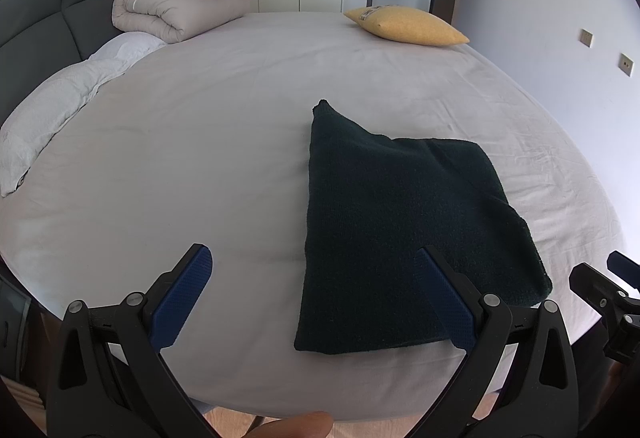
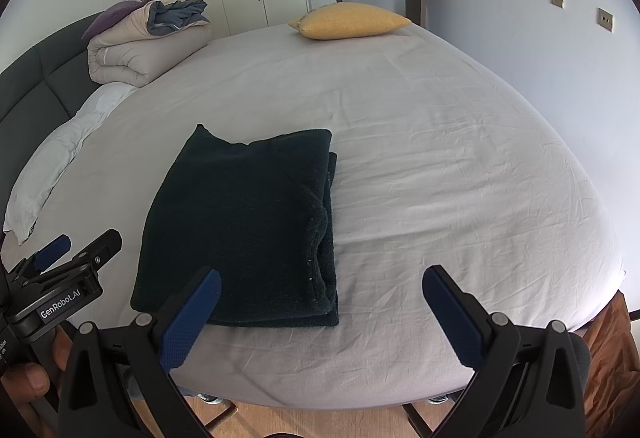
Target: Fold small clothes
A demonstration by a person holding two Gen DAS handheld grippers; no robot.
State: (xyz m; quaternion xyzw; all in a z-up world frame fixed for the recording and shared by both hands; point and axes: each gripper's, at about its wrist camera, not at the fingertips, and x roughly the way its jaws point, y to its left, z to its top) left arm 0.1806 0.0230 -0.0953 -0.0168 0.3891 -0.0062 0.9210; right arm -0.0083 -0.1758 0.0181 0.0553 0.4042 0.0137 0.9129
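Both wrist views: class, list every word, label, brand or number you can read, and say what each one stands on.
"GenRobot.AI": white letters on the black body of the left claw, seen in the right wrist view.
Yellow pillow: a printed patch at its far end, too blurred to read.
Purple pillow: a pale marking on top, too small to read.
Dark folded cloth: no text visible.
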